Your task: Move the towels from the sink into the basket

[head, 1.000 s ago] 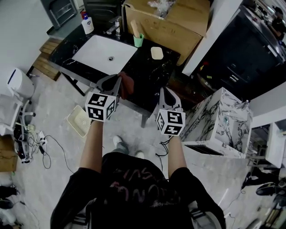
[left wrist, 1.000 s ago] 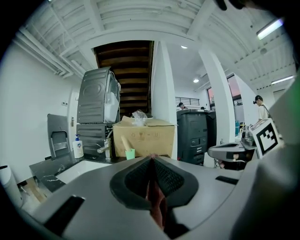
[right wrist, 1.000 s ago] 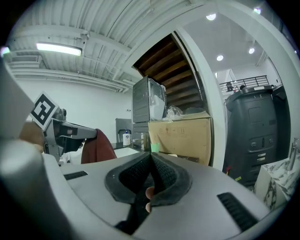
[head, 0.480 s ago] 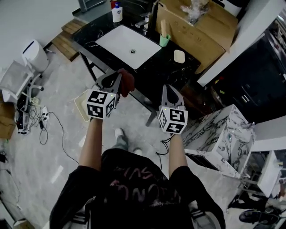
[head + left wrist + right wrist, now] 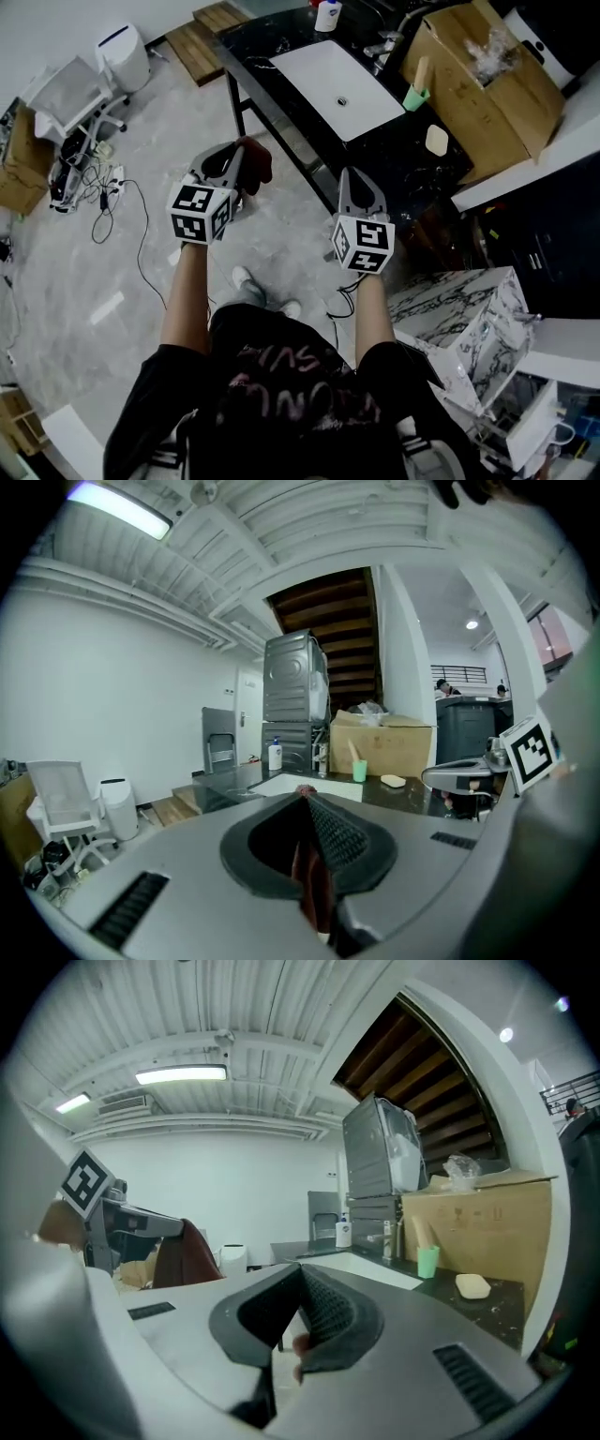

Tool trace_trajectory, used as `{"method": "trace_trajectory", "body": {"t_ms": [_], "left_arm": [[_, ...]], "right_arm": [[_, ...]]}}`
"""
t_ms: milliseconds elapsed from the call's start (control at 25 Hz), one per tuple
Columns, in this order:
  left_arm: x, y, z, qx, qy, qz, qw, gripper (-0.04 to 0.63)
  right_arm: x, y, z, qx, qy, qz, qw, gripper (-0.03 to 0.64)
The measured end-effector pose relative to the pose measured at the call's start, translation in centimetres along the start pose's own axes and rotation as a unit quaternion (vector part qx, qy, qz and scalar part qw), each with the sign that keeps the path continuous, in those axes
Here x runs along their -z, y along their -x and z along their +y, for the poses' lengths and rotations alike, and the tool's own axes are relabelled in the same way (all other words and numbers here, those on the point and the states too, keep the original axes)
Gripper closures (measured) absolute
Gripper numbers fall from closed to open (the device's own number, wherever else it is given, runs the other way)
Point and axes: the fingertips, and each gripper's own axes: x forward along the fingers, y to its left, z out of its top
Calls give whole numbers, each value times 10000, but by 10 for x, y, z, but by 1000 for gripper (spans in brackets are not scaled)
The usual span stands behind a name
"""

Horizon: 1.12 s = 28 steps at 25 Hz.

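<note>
Clamped in left tool point(image 5: 241, 151): dark red towel point(image 5: 259, 167), bulging right of the tip; right tool point(image 5: 352, 176) with jaws together. Far right, black table point(image 5: 395, 161) with white sink point(image 5: 323, 67); grey floor point(image 5: 141, 281) beneath.

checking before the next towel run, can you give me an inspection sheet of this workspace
surface: black counter, white sink holds no towel
job's things: dark red towel in left hand-held gripper; basket not seen
clutter: green cup, soap bar, pump bottle on counter
grippers: left one shut on the towel; right hand-held gripper shut, empty
cables: loose cables on floor at left
surroundings: cardboard box, marble-patterned block
</note>
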Motion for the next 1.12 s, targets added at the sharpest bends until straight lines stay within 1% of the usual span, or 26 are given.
{"method": "trace_trajectory", "body": {"t_ms": [120,280,520,640,840,1120], "left_arm": [[13,14,39,-310,134,97,9994,568],[31,31,86,-626,290,174,9975,568],[54,47,159,-922,536,250,9940,569],[61,49,194,-985,606,273,9929,568],[73,49,237,-989,658,317,9924,569],[96,40,278,-1096,776,470,9898,568]], "right_arm": [[1,-28,32,-300,53,97,9995,601],[3,-63,75,-669,148,174,9975,601],[5,-116,137,-1003,290,302,9941,601],[6,-141,163,-1067,326,353,9931,601],[9,-173,199,-1173,353,398,9917,601],[23,-219,226,-1399,374,565,9878,601]]}}
